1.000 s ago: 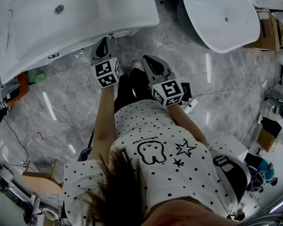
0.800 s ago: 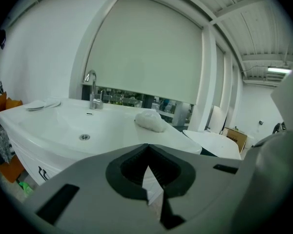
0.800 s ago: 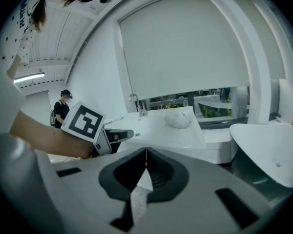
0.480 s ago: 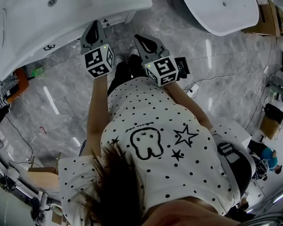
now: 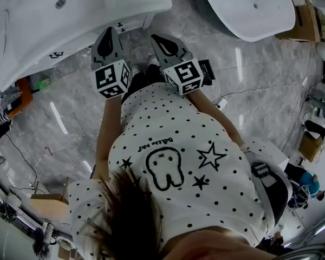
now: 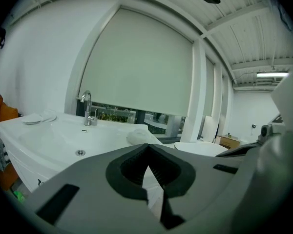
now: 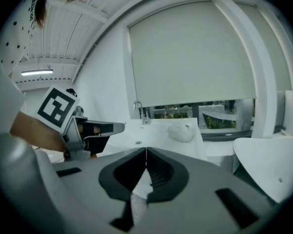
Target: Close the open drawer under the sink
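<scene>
**Both claws clenched and empty, held up in front of the sink**

On my head view, the left gripper (image 5: 109,31) and the right gripper (image 5: 155,38) sit side by side in front of my dotted shirt (image 5: 168,145). They are close together but not touching. Each has its marker cube (image 5: 112,78) facing up at me. Both tips point toward the white sink (image 5: 97,7) at the upper left.

The drawer (image 5: 131,22) is in the cabinet front below the sink's near edge, just beyond the left gripper's tip. From this steep angle I get only a narrow white strip with a small dark handle mark. I cannot tell from it whether the drawer stands out or sits flush. Neither gripper touches it.

In the left gripper view, the left gripper (image 6: 147,147) has its jaws pressed together at the tips with nothing between them. Over the jaws I see the sink (image 6: 63,135), its tap (image 6: 87,108) and a white lump (image 6: 139,136) lying on the sink's top. A pale roller blind (image 6: 141,67) hangs behind.

In the right gripper view, the right gripper (image 7: 146,150) is clenched the same way and holds nothing. The same sink (image 7: 156,128) and tap (image 7: 142,112) are ahead of it, and the left gripper (image 7: 95,128) shows just beside it, on that view's left.

A white tub (image 5: 249,7) stands well apart at the upper right of the head view, on the grey marbled floor (image 5: 260,91).
</scene>
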Tool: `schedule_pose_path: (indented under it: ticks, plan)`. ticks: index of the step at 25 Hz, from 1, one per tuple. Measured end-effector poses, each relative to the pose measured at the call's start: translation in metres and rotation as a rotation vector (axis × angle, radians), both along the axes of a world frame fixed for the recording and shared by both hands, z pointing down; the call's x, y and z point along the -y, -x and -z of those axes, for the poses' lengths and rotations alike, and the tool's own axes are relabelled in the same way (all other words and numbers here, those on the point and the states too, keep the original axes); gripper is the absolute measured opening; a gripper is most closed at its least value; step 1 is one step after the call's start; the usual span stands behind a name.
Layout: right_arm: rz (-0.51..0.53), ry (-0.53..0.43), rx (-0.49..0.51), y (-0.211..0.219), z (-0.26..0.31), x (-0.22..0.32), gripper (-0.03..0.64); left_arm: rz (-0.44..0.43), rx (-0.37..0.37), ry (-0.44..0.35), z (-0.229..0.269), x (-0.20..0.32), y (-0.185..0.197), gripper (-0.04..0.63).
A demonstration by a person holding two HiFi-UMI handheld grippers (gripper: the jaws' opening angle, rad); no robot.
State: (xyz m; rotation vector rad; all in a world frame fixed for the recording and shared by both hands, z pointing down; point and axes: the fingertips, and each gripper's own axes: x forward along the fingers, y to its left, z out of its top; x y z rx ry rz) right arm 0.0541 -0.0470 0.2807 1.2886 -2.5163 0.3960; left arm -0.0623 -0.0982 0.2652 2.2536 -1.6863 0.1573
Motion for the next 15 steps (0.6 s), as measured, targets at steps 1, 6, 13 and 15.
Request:
schedule_pose_path:
  ticks: [1, 6, 13, 15]
  plan:
    - [-0.002, -0.004, 0.003, -0.001, 0.002, 0.001, 0.014, -0.007, -0.001, -0.005, 0.002, -0.003, -0.003, 0.005]
    - [-0.002, -0.018, 0.015, -0.001, 0.01, 0.005, 0.014, -0.038, -0.012, -0.044, 0.017, -0.017, -0.012, 0.005]
    - [-0.003, -0.032, 0.03, 0.004, 0.021, 0.001, 0.014, -0.064, -0.025, -0.089, 0.035, -0.039, -0.013, 0.005]
    - [-0.008, -0.038, 0.039, 0.003, 0.026, 0.0, 0.014, -0.072, -0.026, -0.094, 0.037, -0.044, -0.012, 0.005]
